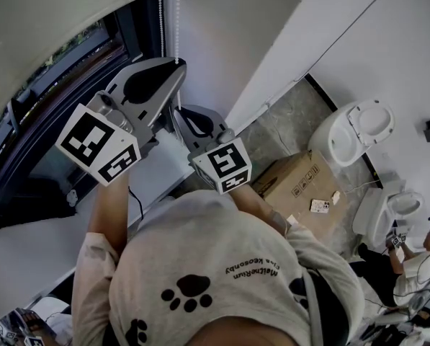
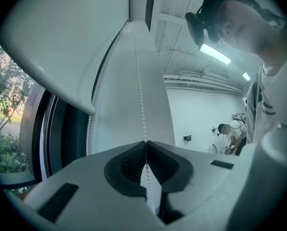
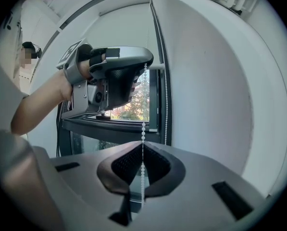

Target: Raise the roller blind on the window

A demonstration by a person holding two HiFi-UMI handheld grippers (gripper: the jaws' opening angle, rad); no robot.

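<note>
The cream roller blind [image 1: 56,20] hangs partway down over the dark window [image 1: 49,143]; its bottom bar [image 2: 47,71] shows in the left gripper view. A white bead chain [image 1: 177,20] runs down the wall beside the frame. My left gripper [image 1: 177,63] is shut on one strand of the bead chain [image 2: 139,90], and its jaws [image 2: 145,141] meet around the beads. Just below it, my right gripper [image 1: 178,111] is shut on the same strand [image 3: 143,129], with the left gripper [image 3: 144,65] above it in the right gripper view. The second strand [image 3: 166,105] hangs free by the frame.
A white wall [image 1: 222,42] stands right of the chain, and the window sill [image 1: 34,244] runs below the glass. Behind me lie a cardboard box [image 1: 301,182], two white toilets [image 1: 359,132] [image 1: 395,207] and another person [image 1: 423,258] on the floor.
</note>
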